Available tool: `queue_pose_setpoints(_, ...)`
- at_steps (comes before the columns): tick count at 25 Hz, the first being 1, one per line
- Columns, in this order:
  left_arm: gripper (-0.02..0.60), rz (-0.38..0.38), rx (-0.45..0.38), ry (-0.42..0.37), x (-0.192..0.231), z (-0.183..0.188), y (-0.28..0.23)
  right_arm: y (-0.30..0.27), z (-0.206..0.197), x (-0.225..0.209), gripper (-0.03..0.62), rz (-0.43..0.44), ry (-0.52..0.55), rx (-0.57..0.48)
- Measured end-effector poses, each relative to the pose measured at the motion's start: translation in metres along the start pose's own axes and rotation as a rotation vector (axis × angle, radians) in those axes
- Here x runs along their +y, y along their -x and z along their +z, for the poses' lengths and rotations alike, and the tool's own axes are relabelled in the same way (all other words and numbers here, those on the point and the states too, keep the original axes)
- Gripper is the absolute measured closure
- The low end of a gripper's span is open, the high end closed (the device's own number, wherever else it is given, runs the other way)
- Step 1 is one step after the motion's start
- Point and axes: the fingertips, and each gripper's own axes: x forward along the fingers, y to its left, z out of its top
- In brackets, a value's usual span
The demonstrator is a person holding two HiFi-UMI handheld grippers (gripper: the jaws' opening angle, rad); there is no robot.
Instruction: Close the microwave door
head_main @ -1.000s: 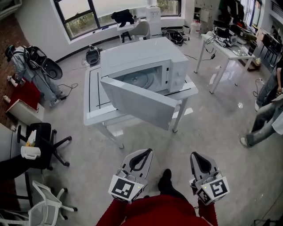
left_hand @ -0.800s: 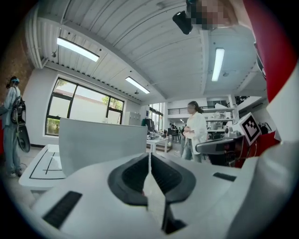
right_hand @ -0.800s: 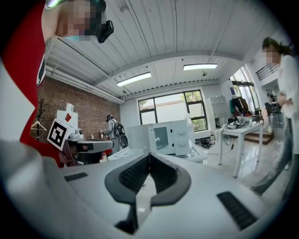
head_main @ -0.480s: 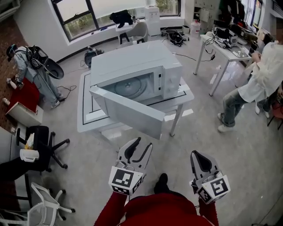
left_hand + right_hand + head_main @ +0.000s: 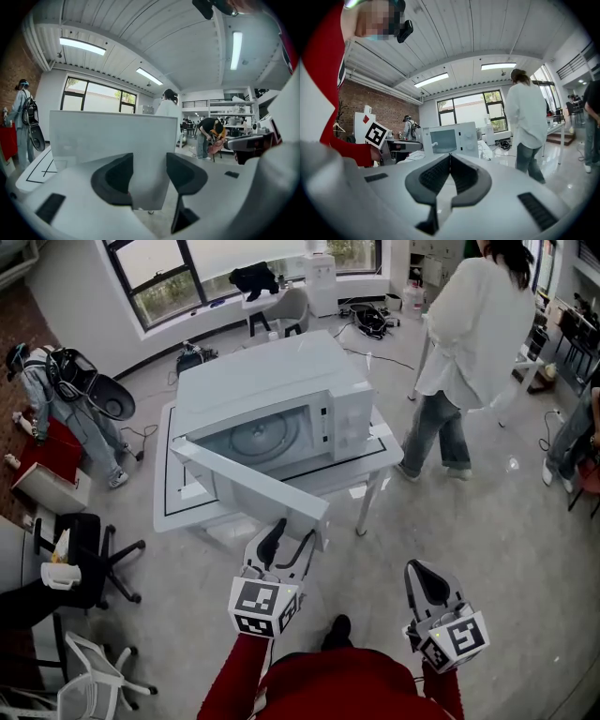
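Right gripper nearest, low, jaws pressed together, nothing in them. Left gripper just ahead, jaws opening wide, pads gripping nothing (door's free edge shows in gap, contact unclear). Microwave door stands open, hinged at left, swung out toward left gripper. Microwave sits on white table. Person in white coat walks beyond table's right side.

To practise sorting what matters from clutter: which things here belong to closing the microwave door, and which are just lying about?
Job: microwave; open door; left gripper, jaws opening, door's edge lined up between them, ungripped.
Lying about: black office chair; white chair; person in white shirt.
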Motion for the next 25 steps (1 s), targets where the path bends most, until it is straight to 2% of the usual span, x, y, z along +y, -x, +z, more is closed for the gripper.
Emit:
queue_pose_setpoints(13, 0.364, 0.051, 0.010, 0.045, 0.011, 0.007, -0.040, -0.013, 0.003, -0.034, 0.580, 0.010, -0.013, -0.012)
queue_pose_setpoints(25, 0.364, 0.041, 0.006, 0.071, 0.017, 0.018, -0.080, -0.025, 0.006, -0.048, 0.580, 0.002, -0.011, 0.004)
